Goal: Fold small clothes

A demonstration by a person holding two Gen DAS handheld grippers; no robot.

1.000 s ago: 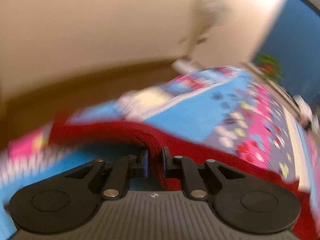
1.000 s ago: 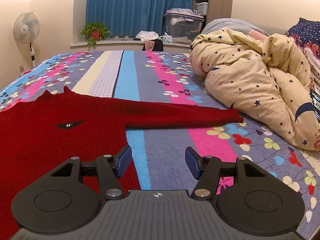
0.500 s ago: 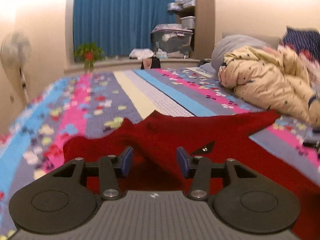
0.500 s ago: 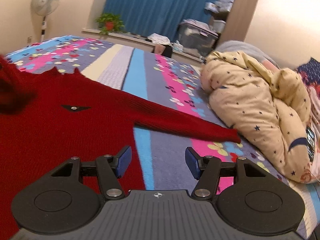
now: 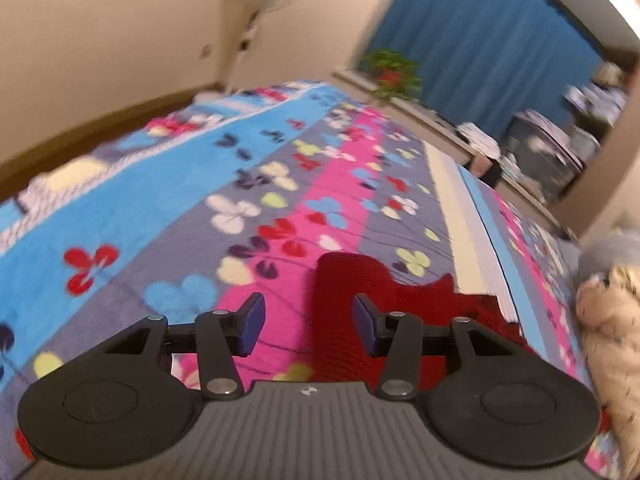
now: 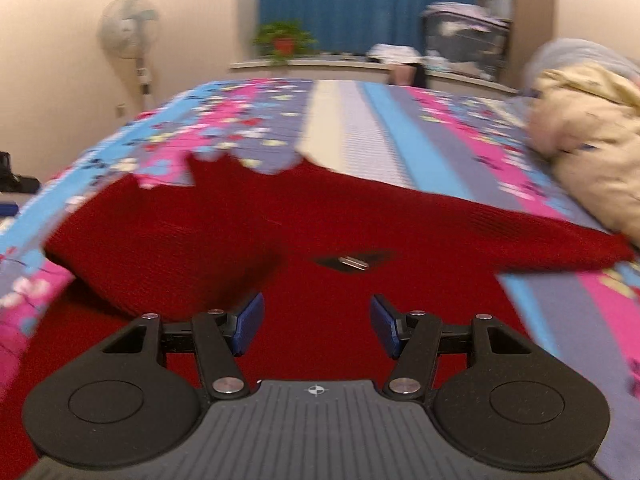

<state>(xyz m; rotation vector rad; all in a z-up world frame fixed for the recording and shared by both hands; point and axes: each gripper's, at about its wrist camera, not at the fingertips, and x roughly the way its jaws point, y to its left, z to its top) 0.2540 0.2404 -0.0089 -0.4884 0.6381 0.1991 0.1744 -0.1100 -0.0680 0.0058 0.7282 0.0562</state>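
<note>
A red knit sweater [image 6: 328,220] lies spread on the flowered bedspread [image 6: 360,120]. Its left sleeve is folded over onto the body [image 6: 160,248]; its right sleeve [image 6: 560,236] stretches out toward the quilt. A small dark badge [image 6: 352,261] marks the chest. My right gripper [image 6: 316,322] hovers open over the sweater's body, nothing between its blue pads. In the left wrist view the folded red edge [image 5: 348,280] lies just ahead of my left gripper [image 5: 308,322], which is open and empty above the bedspread [image 5: 200,200].
A bunched cream quilt with dark stars [image 6: 588,136] fills the bed's right side. A standing fan [image 6: 128,32] is by the left wall. A potted plant [image 6: 284,40] and storage bins [image 6: 464,36] sit before blue curtains. The bed's left edge drops off [image 5: 80,136].
My left gripper let go of the red sleeve, opened, and swung left off the sweater. My right gripper moved left from beside the outstretched sleeve to above the sweater's chest.
</note>
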